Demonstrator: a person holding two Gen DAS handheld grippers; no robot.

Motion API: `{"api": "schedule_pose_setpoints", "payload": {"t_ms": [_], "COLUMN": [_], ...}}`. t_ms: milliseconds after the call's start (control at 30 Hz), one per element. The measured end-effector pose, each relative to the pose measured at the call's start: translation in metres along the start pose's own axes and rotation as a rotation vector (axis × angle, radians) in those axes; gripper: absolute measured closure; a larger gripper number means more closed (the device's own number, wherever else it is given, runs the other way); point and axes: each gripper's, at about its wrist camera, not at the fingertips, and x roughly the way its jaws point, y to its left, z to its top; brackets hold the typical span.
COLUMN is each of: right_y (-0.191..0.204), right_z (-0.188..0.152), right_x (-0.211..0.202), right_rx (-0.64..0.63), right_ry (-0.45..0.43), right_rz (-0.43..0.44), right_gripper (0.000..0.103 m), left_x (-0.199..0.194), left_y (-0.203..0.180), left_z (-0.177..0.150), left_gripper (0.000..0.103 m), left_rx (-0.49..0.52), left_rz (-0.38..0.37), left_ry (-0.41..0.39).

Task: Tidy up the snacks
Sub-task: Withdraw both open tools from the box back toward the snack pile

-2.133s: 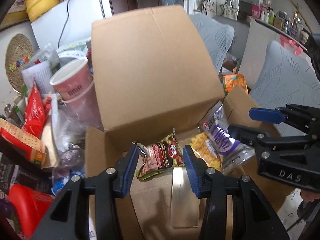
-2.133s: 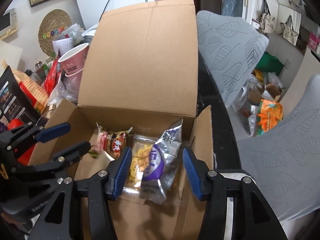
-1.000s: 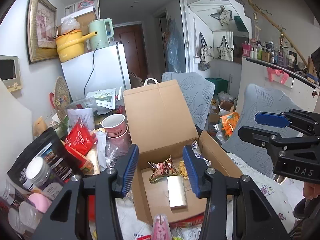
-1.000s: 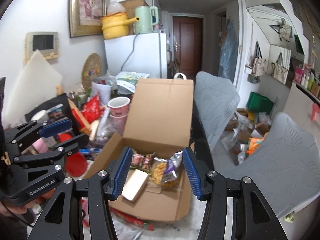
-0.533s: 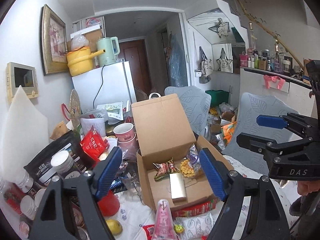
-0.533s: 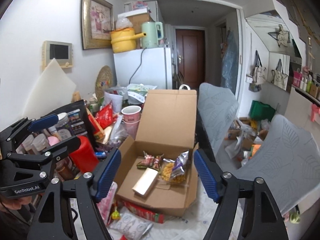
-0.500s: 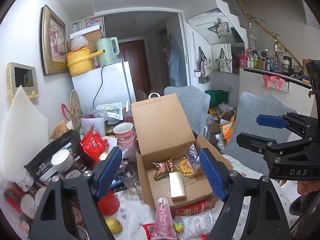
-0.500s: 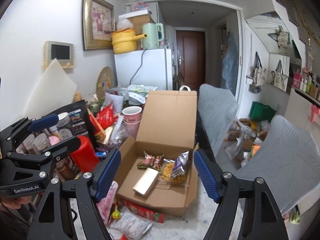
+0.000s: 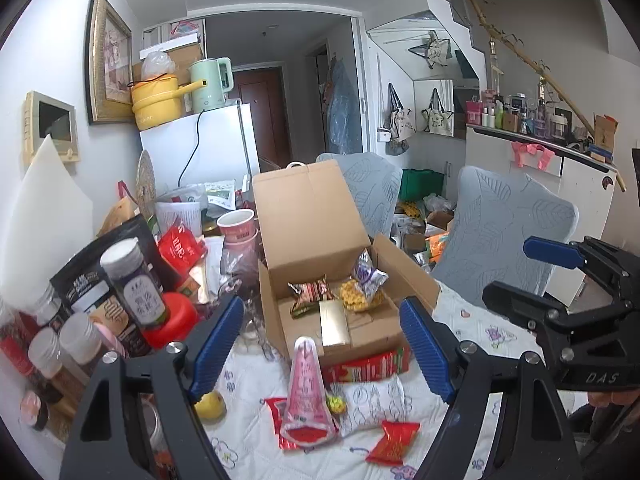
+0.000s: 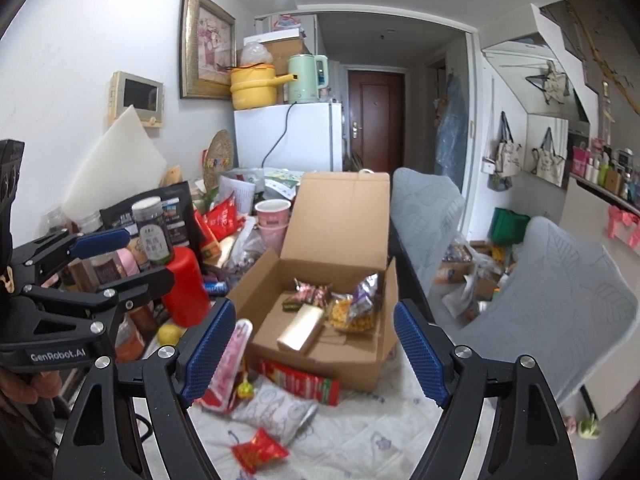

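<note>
On the cluttered desk, the box ahead of both empty, spread-wide grippers, left gripper and right gripper, holds 4 snacks, while several packets below them seem left to pack.

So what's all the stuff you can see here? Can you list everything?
cardboard box: 1, brown, lid open, middle of the table
gold packet: 1, gold, inside the box, front
red-brown snack bag: 1, inside the box, back left
purple and silver snack bag: 1, inside the box, back right
pink cone packet: 1, pink, in front of the box
small red packet: 1, red, nearest on the cloth
flat red pack: 1, red, against the box front
lemon: 1, yellow, left of the pink packet
pink paper cups: stacked, left of the box
fridge: 1, white, at the back
left tongs: open, empty
right tongs: open, empty
</note>
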Motion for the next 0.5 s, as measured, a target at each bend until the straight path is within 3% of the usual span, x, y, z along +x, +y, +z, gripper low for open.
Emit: {"api": "schedule_pose_setpoints", "payload": {"t_ms": [500], "right_y": [0.011], "right_z": [-0.079], "right_x": [0.007], "right_rx": [0.109], "right_ry": [0.137], "right_rz": [0.037], "right_gripper": [0.021], "left_x": [-0.008], "left_y": [-0.004], "left_z": [-0.066], "left_gripper": [0.022], "left_rx": [-0.041], "left_rz": [-0.024], "left_ry": [0.101]}}
